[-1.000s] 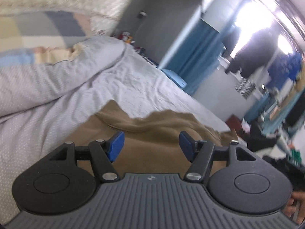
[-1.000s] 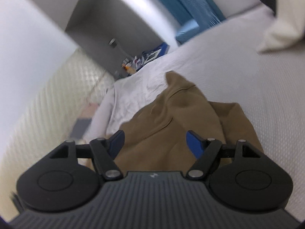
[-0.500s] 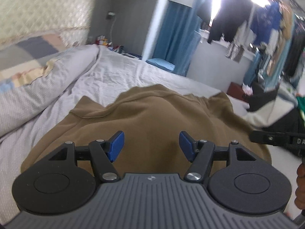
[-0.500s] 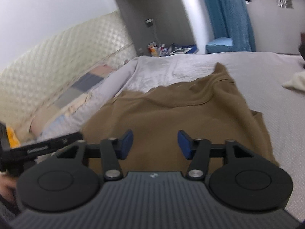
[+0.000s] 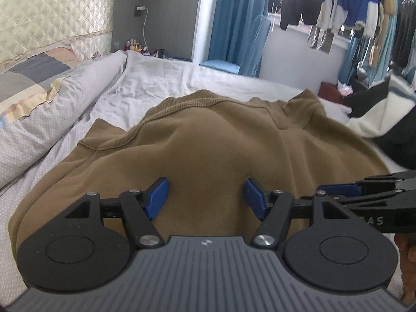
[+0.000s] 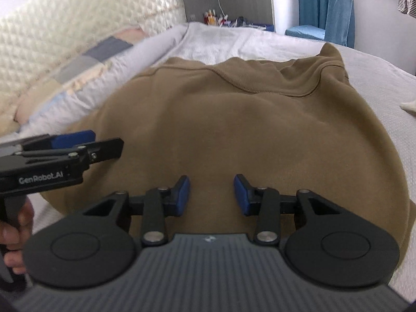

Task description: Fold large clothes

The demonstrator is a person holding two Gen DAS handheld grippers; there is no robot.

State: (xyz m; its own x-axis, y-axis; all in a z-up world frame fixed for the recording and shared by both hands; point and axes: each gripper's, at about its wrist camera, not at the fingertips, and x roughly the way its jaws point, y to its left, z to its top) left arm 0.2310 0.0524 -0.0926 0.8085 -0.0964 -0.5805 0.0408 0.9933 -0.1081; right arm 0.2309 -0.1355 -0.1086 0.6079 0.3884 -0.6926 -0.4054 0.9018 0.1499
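Observation:
A brown sweatshirt (image 5: 213, 145) lies spread on the white bed, collar at the far end; it also shows in the right wrist view (image 6: 244, 130). My left gripper (image 5: 205, 197) is open and empty, over the near part of the sweatshirt. My right gripper (image 6: 212, 195) is open and empty, over the near hem. Each gripper shows in the other's view: the right gripper (image 5: 364, 189) at the right edge, the left gripper (image 6: 72, 143) at the left edge. The hem right under the fingers is hidden by the gripper bodies.
A rolled quilt and patchwork pillow (image 5: 52, 88) lie along the left by the padded headboard (image 5: 52, 15). A black and white garment (image 5: 377, 111) lies at the right. Hanging clothes (image 5: 338, 7) and blue curtains (image 5: 234, 26) stand beyond the bed.
Both grippers have swung to face along the sweatshirt and have come lower and closer to its near edge. The right jaws have narrowed a little. Nothing has been gripped.

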